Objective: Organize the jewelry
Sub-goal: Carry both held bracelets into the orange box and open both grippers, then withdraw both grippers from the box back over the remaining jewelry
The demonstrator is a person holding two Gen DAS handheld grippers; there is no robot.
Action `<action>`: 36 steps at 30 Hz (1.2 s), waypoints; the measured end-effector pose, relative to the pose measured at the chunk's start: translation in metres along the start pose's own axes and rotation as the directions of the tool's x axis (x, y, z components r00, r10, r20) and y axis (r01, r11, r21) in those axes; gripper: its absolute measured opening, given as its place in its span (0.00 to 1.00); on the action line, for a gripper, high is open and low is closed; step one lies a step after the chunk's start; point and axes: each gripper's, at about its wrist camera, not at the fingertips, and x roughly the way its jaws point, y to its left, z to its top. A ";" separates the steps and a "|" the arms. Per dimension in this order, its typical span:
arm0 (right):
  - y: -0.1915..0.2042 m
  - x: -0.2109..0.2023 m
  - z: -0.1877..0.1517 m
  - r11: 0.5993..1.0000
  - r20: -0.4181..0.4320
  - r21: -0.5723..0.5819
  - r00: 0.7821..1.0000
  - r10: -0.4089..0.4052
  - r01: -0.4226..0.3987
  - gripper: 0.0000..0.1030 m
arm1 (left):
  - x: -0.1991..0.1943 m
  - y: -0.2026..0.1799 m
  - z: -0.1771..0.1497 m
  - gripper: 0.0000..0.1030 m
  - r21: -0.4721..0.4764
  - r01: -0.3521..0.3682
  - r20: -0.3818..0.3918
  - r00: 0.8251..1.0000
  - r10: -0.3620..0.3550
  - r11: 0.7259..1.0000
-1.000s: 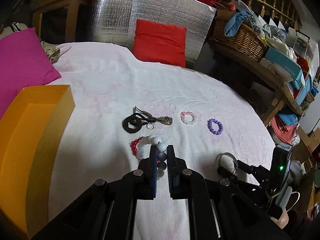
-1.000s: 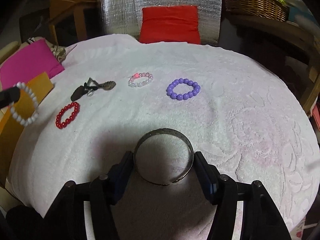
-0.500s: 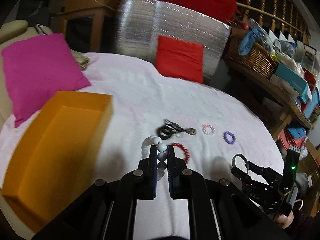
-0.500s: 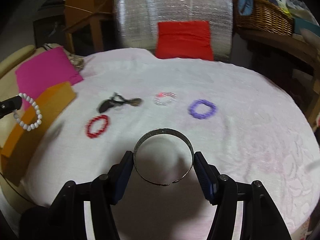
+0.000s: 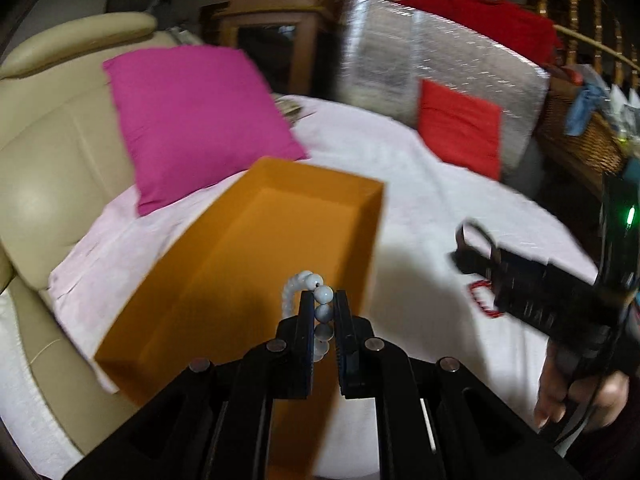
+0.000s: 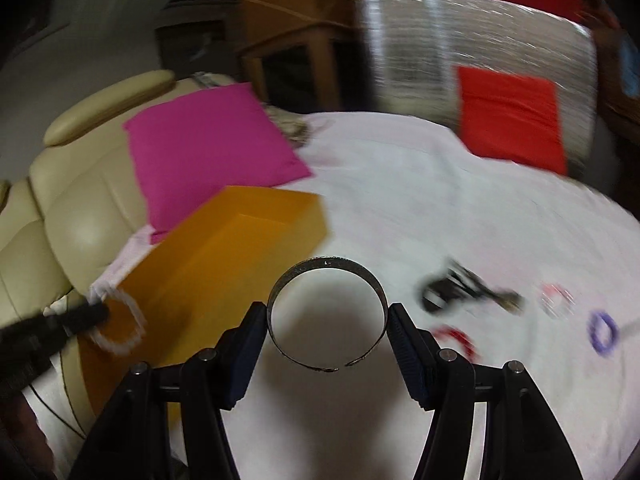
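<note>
Our left gripper (image 5: 323,300) pinches the white bead bracelet (image 5: 316,312) over the orange box (image 5: 256,264); our right gripper (image 6: 327,312), held wide, clamps the metal bangle (image 6: 327,268).

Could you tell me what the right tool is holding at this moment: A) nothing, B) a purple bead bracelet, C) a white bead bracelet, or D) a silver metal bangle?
D: in the right wrist view the silver metal bangle sits clamped between the right tool's two pads.
</note>
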 end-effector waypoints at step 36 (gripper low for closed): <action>0.015 0.028 0.031 0.996 -0.016 0.012 0.996 0.087 -0.087 0.65 | 0.020 0.021 -0.007 0.46 0.034 -0.258 -0.015 0.966 0.258 0.966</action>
